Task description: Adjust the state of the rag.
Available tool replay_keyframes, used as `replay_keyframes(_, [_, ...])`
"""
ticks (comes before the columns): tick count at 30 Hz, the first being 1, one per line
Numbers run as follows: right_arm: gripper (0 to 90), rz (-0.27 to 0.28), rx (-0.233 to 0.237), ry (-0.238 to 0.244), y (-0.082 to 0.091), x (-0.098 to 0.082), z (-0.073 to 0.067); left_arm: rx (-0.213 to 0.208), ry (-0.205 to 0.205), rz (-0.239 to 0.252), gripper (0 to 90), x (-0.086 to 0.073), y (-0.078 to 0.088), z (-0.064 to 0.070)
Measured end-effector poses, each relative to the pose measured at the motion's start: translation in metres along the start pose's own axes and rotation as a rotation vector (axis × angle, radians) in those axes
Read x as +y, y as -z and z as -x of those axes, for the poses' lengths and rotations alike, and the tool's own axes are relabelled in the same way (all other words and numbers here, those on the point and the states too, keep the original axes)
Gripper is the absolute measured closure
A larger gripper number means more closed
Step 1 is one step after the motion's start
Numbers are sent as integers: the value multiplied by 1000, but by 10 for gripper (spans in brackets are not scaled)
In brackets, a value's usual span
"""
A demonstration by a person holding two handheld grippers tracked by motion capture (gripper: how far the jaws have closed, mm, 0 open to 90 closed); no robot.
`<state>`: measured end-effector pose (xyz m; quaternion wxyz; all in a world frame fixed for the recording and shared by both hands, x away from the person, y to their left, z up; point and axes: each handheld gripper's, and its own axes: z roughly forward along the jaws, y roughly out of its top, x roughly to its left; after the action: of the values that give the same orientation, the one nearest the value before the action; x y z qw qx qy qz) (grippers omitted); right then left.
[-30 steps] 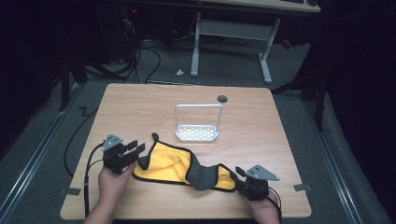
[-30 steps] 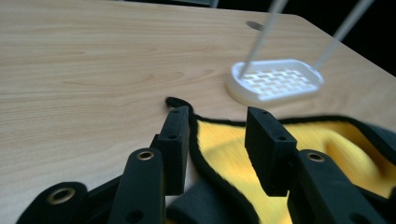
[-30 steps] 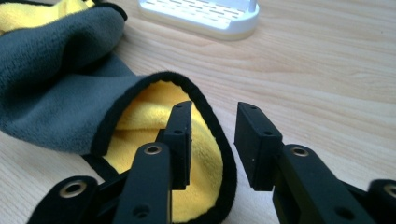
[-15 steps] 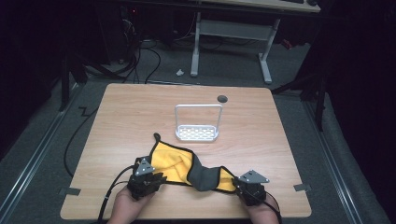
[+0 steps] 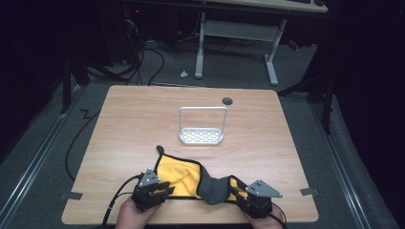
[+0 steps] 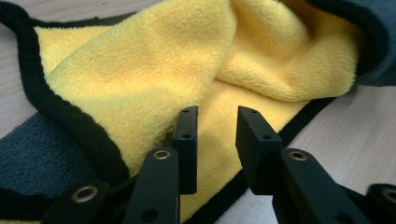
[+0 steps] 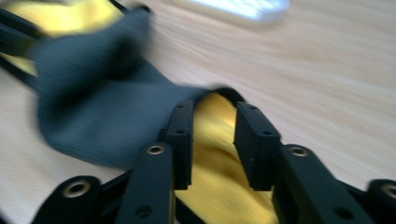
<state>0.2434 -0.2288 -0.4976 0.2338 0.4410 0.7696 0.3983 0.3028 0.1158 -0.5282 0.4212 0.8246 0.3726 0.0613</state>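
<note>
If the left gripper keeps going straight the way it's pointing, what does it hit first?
Most likely the yellow cloth. The left gripper has its jaws apart and aims at the cloth's raised yellow fold just ahead. How near the fold is, I can't tell.

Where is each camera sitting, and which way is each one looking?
High view: sits above the person's side, looking forward and down on the table; shows both hands, the left gripper and the right gripper.
Left gripper view: rides the left gripper, looking along its parted jaws at the cloth.
Right gripper view: rides the right gripper, looking along its parted jaws over the cloth's end toward the white rack.
Shared: all three see the yellow and grey cloth; the high and right gripper views share the white rack.
</note>
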Motion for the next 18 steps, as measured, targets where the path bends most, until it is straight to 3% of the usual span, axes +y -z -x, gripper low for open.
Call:
replay_keyframes(3, [595, -3, 35, 40, -7, 4, -12, -4, -4, -9, 686, -1, -2, -2])
replay_keyframes(5, [586, -21, 34, 56, -11, 3, -15, -6, -1, -10, 686, -1, -2, -2])
replay_keyframes(7, [704, -98, -3, 108, -25, 0, -19, -7, -8, -10, 686, -1, -2, -2])
replay_keyframes(9, [837, -109, 3, 117, -28, -1, -18, -9, -6, -10, 687, -2, -2, -3])
replay_keyframes(13, [857, -78, -30, 128, -24, 5, -17, -11, -5, -4, 691, -2, -1, -3])
replay_keyframes(15, [857, -49, -63, 132, -24, 14, -10, -14, -3, -5, 697, -2, -2, -4])
replay_keyframes(16, [857, -40, -95, 107, -29, 23, 1, -17, -4, -6, 701, -2, -2, -4])
replay_keyframes(17, [857, -40, -95, 107, -29, 23, 1, -18, -5, -6, 701, -2, -2, -4])
replay_keyframes(18, [857, -40, -134, 79, -39, 30, 17, -22, -5, -7, 705, -2, -1, -5])
